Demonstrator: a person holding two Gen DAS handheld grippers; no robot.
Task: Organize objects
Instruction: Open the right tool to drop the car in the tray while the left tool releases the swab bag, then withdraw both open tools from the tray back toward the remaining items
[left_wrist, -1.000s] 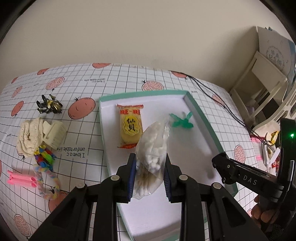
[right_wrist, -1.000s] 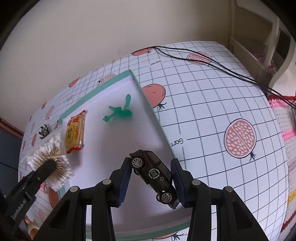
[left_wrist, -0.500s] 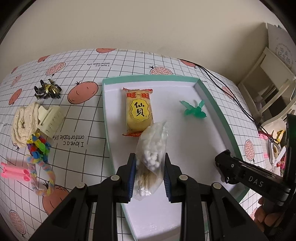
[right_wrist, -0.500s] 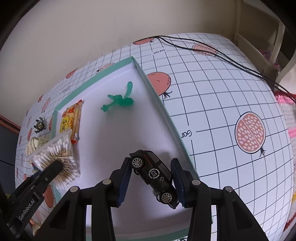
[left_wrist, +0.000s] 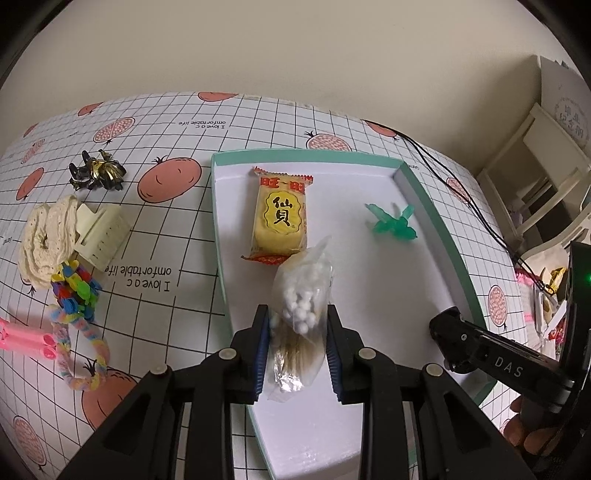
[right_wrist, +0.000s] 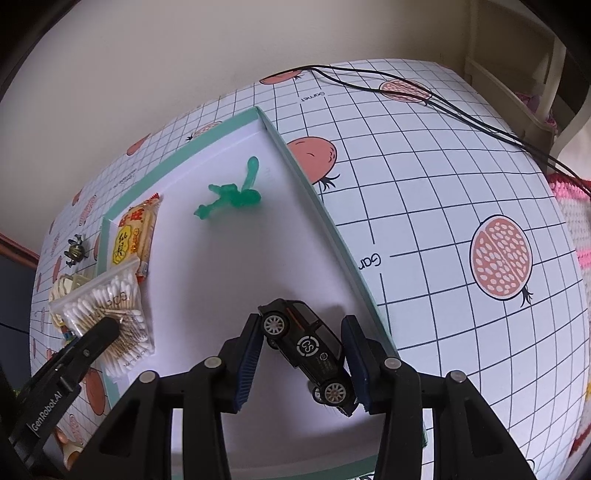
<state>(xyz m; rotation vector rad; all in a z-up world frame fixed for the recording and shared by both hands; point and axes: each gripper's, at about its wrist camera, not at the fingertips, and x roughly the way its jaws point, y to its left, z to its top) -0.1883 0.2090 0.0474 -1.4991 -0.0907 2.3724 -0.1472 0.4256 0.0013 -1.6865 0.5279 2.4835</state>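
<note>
In the left wrist view my left gripper (left_wrist: 297, 321) is shut on a clear bag of cotton swabs (left_wrist: 301, 295), held over the near left part of the white tray with a teal rim (left_wrist: 436, 206). A yellow snack packet (left_wrist: 280, 218) and a green plastic toy (left_wrist: 391, 223) lie in the tray. The right wrist view shows my right gripper (right_wrist: 302, 326) shut on a black toy car (right_wrist: 314, 347), tilted just inside the tray's right rim (right_wrist: 325, 221). The swab bag (right_wrist: 107, 306) shows there at the left.
Left of the tray on the checked tablecloth lie a black-gold hair clip (left_wrist: 98, 173), a cream claw clip (left_wrist: 99, 232), a crocheted scrunchie (left_wrist: 42, 236), a colourful braid (left_wrist: 77, 295) and a pink clip (left_wrist: 22, 339). A black cable (right_wrist: 443, 99) crosses the far right corner.
My left gripper has drawn the swab bag back from beside the snack packet to its near end. My right gripper has carried the car slightly further inside the tray's right rim.
</note>
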